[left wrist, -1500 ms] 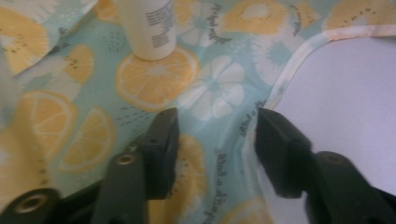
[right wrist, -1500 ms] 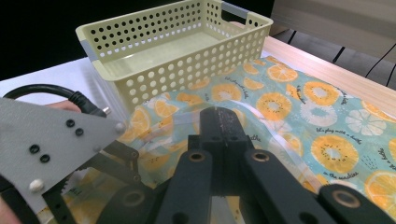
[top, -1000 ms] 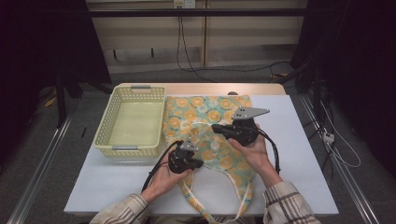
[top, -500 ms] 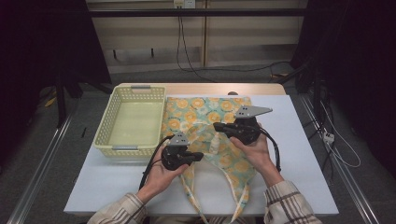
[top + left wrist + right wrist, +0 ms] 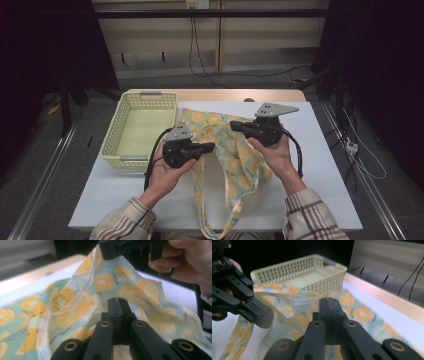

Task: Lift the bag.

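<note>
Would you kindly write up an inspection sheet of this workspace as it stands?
Surface: white table, wooden far edge.
Job's things: fruit-print cloth bag lifted between both grippers, straps trailing off the near edge.
Clutter: empty yellow basket at left.
Grippers: left gripper and right gripper each shut on the bag.
Cables: black cable trails from the right gripper; more hang at the back wall.
Surroundings: dark curtains, grey floor.

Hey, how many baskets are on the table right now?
1. The pale yellow basket sits on the table's far left part, beside the lemon-print cloth bag that both grippers hold up. Nothing shows inside it.
</note>
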`<state>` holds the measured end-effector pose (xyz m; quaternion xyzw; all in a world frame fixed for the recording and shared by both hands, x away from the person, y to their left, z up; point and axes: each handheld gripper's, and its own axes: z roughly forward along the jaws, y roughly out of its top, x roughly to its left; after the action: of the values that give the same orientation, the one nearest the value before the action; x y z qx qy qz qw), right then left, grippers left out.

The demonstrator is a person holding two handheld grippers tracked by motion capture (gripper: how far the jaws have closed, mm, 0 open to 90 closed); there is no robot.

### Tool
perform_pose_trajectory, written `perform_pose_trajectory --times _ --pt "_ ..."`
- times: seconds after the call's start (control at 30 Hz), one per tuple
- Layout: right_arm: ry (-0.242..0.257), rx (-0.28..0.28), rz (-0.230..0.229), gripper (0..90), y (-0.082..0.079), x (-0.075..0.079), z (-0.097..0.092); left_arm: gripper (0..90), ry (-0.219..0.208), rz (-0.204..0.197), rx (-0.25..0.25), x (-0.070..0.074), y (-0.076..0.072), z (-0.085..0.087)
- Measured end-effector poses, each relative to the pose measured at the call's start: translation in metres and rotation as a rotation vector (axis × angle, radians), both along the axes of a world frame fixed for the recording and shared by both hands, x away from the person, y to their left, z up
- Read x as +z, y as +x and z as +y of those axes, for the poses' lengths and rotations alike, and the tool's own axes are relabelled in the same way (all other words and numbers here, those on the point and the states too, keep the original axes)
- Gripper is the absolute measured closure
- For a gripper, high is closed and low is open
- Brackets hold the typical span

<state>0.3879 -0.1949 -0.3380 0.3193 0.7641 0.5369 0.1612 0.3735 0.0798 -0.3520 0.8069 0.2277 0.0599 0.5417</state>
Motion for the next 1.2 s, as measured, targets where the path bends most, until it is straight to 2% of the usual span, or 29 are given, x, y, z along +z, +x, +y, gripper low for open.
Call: perform_pose_trajectory --times 0.17,0.43,0.6,0.7,0.77,0.87,1.0,1.03,1.07,1.1,1.13,1.2 --pt "-0.003 -0.011 -0.034 90.0 0.003 0.021 -0.002 90.0 -0.051 -0.038 0.014 0.023 0.004 0.005" --pt "0.016 -0.021 -0.076 90.0 0.011 0.046 -0.001 90.0 -0.105 -0.096 0.032 0.053 0.009 0.011" --pt "0.027 -0.033 -0.107 90.0 0.015 0.064 -0.003 90.0 -0.147 -0.126 0.064 0.071 0.012 0.017" --pt "0.027 -0.039 -0.132 90.0 0.016 0.077 -0.005 90.0 -0.175 -0.142 0.075 0.083 0.012 0.023" --pt "0.027 -0.047 -0.145 90.0 0.017 0.086 -0.008 90.0 -0.192 -0.162 0.058 0.093 0.008 0.025" --pt "0.034 -0.060 -0.166 90.0 0.019 0.100 -0.012 90.0 -0.198 -0.189 0.054 0.106 0.003 0.027" --pt "0.046 -0.068 -0.197 90.0 0.019 0.118 -0.014 90.0 -0.216 -0.200 0.053 0.114 0.003 0.028" --pt "0.042 -0.069 -0.204 90.0 0.019 0.121 -0.014 90.0 -0.214 -0.205 0.065 0.115 0.002 0.028" --pt "0.040 -0.069 -0.208 90.0 0.019 0.124 -0.014 90.0 -0.220 -0.207 0.048 0.116 0.002 0.028" --pt "0.039 -0.072 -0.212 90.0 0.019 0.126 -0.013 90.0 -0.220 -0.211 0.059 0.117 0.001 0.028" --pt "0.043 -0.073 -0.215 90.0 0.019 0.128 -0.014 90.0 -0.229 -0.209 0.046 0.119 0.001 0.028" --pt "0.053 -0.079 -0.222 90.0 0.021 0.133 -0.016 90.0 -0.234 -0.215 0.051 0.122 -0.002 0.028"
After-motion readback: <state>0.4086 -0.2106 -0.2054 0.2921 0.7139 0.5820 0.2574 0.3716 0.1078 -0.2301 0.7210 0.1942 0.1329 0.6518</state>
